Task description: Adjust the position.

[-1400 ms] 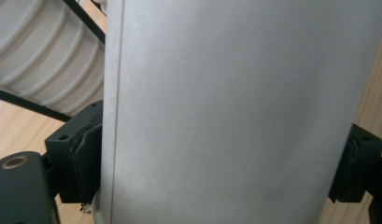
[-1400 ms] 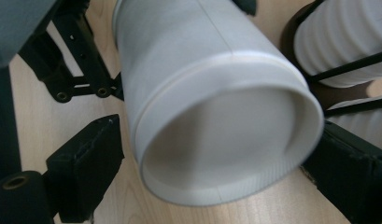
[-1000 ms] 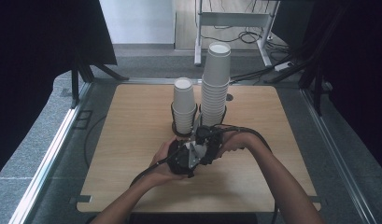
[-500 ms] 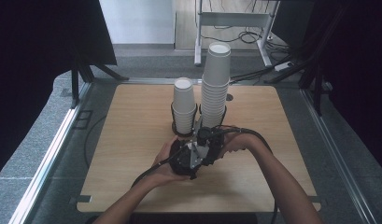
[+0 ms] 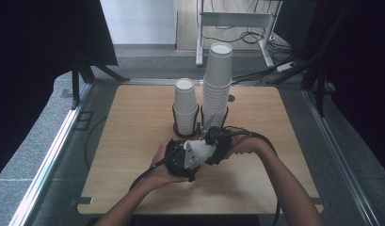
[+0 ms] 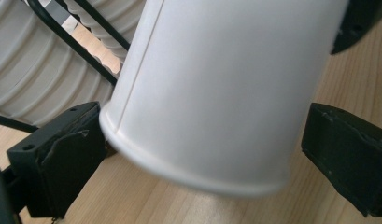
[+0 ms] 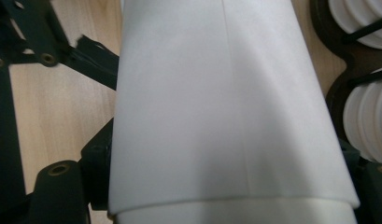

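Left tool (image 6: 202, 154) spread wide, free of cup (image 6: 221, 88); right tool (image 7: 226, 186) grips it. Withdraw left straight back.

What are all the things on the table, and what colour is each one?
Table: one, light wood, middle of the room.
Short cup stack: one, white, left ring of the holder.
Tall cup stack: one, white, right ring.
Cup holder: one, black wire, far middle of the table.
Loose cup: white, between both grippers' jaws.
Left gripper: black, jaws just opened, clear of the cup.
Right gripper: black, jaws at the cup's sides.
Hands: two, near edge.
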A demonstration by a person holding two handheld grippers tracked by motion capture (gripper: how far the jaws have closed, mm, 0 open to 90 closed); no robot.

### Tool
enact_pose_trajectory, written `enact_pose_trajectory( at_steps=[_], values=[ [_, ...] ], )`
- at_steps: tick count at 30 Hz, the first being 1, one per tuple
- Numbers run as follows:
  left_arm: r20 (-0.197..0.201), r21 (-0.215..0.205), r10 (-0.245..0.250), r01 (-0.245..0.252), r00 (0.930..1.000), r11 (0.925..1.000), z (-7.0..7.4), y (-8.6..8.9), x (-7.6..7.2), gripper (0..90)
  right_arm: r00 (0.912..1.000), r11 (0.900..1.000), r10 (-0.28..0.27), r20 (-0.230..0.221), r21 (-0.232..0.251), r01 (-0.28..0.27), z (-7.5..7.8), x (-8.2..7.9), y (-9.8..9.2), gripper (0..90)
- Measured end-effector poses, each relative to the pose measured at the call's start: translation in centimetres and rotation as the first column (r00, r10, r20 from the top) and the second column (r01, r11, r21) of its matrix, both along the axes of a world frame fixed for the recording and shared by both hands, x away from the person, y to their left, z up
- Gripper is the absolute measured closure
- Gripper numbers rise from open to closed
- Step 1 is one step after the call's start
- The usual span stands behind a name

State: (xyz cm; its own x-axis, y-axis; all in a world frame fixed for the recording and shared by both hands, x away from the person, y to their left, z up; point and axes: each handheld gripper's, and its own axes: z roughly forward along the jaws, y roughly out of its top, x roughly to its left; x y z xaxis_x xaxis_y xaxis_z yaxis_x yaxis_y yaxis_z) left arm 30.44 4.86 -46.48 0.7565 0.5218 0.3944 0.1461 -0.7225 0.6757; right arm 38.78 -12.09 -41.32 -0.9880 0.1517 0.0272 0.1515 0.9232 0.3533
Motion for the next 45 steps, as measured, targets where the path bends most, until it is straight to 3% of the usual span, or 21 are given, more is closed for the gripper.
enact_pose_trajectory(
  at_steps=[6, 14, 19, 23, 32, 33, 35, 37, 39, 42, 45],
  values=[
    [-0.026, -0.045, 0.019, -0.02, 0.9995, 0.9988, -0.1, 0.9, -0.3, 0.3, 0.9988, 0.997, -0.048, 0.01, 0.069, 0.047, -0.4, 0.0, -0.6, 23.0],
    [-0.067, -0.102, 0.046, -0.053, 0.9967, 0.9933, -0.2, 2.0, -0.5, 1.6, 0.998, 0.991, -0.058, 0.026, 0.124, 0.054, -1.1, -0.2, -0.7, 23.0],
    [-0.118, -0.173, 0.072, -0.091, 0.9905, 0.9807, -0.2, 2.8, -0.4, 3.1, 0.9967, 0.986, -0.076, 0.027, 0.149, 0.071, -1.6, -0.3, -0.8, 22.8],
    [-0.141, -0.201, 0.081, -0.109, 0.9866, 0.9736, -0.2, 3.2, -0.4, 4.0, 0.9945, 0.979, -0.1, 0.031, 0.183, 0.093, -1.8, -0.5, -1.2, 22.8],
    [-0.154, -0.241, 0.109, -0.144, 0.982, 0.9598, 0.3, 3.5, -0.6, 5.0, 0.9816, 0.952, -0.183, 0.055, 0.259, 0.163, -2.4, -1.6, -2.1, 22.7],
    [-0.156, -0.252, 0.114, -0.151, 0.9811, 0.9558, 0.4, 3.5, -0.6, 5.1, 0.9812, 0.952, -0.182, 0.064, 0.261, 0.16, -2.4, -1.7, -2.2, 22.7],
    [-0.174, -0.282, 0.116, -0.162, 0.9779, 0.9455, 0.5, 3.7, -0.6, 5.4, 0.978, 0.941, -0.201, 0.055, 0.289, 0.177, -2.5, -2.0, -2.2, 22.7],
    [-0.187, -0.305, 0.112, -0.166, 0.9761, 0.9378, 0.6, 3.8, -0.6, 5.6, 0.9764, 0.937, -0.205, 0.066, 0.301, 0.177, -2.7, -2.2, -2.2, 22.7],
    [-0.188, -0.312, 0.118, -0.174, 0.975, 0.9341, 0.6, 3.9, -0.6, 5.8, 0.9697, 0.931, -0.232, 0.076, 0.306, 0.199, -3.0, -2.3, -2.1, 22.7],
    [-0.199, -0.323, 0.118, -0.179, 0.9728, 0.9293, 0.5, 3.8, -0.5, 5.9, 0.9656, 0.913, -0.252, 0.062, 0.346, 0.216, -3.4, -2.2, -2.2, 22.7],
    [-0.206, -0.32, 0.121, -0.184, 0.971, 0.9293, 0.3, 3.7, -0.5, 5.9, 0.9604, 0.901, -0.272, 0.06, 0.367, 0.233, -4.0, -2.5, -2.2, 22.7]
  ],
)
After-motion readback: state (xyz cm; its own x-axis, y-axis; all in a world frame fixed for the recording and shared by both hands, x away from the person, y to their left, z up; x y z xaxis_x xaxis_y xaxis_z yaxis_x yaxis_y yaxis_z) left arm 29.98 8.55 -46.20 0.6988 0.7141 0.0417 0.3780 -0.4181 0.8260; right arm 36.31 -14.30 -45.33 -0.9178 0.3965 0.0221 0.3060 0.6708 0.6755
